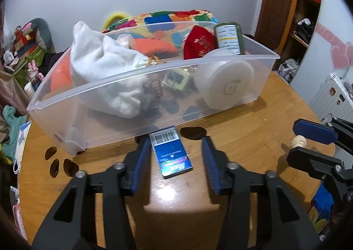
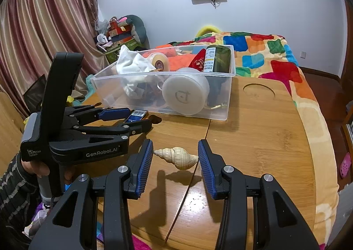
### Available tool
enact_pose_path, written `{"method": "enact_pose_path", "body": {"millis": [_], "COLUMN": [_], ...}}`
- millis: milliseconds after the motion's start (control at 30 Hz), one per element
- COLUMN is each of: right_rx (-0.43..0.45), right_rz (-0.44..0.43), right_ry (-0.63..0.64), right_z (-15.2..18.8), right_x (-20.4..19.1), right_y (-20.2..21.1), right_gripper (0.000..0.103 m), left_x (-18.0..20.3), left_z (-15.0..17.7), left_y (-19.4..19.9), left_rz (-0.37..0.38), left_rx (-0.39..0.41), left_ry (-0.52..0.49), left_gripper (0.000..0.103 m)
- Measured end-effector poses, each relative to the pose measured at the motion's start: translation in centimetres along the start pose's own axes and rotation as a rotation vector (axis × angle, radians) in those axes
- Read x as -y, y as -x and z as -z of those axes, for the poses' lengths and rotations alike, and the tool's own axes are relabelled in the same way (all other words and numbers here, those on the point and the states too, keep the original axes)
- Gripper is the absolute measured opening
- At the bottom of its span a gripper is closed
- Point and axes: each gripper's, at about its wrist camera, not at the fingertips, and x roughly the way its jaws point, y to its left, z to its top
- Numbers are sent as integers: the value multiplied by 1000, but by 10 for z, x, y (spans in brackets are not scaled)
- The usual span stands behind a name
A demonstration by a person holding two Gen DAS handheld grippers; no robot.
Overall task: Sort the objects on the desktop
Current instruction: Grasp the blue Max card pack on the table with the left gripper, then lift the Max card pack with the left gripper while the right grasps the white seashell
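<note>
Both claws tilt down toward a round wooden tabletop (image 2: 264, 130). The left claw (image 1: 174, 157) stands apart around a small blue box (image 1: 171, 155) with a barcode, lying flat just before a clear plastic bin (image 1: 154, 104); one pad touches it. The right claw (image 2: 175, 161) is clamped end to end on a cream spiral seashell (image 2: 176, 157), lifted above the tabletop.

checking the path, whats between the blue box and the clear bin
Nothing: in the left wrist view the blue box lies on bare table, its far end right up against the clear bin wall.
</note>
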Motion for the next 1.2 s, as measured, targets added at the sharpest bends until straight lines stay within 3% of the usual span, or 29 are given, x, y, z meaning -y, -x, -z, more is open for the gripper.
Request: {"method": "enact_pose_path", "body": {"millis": [67, 567, 1200], "right_rx": [-2, -3, 55], "right_rz": [-1, -4, 6], "right_ry": [-4, -5, 85], "right_z": [0, -3, -36], "right_x": [1, -2, -28], "right_y": [0, 0, 18], "right_gripper": [39, 39, 39], "left_x": [4, 4, -9], "left_z": [-1, 9, 4], "left_y": [0, 12, 65], "left_rz": [10, -8, 5], "left_rx": [3, 26, 163], "left_ry": [-17, -28, -1], "left_gripper": [27, 26, 26]}}
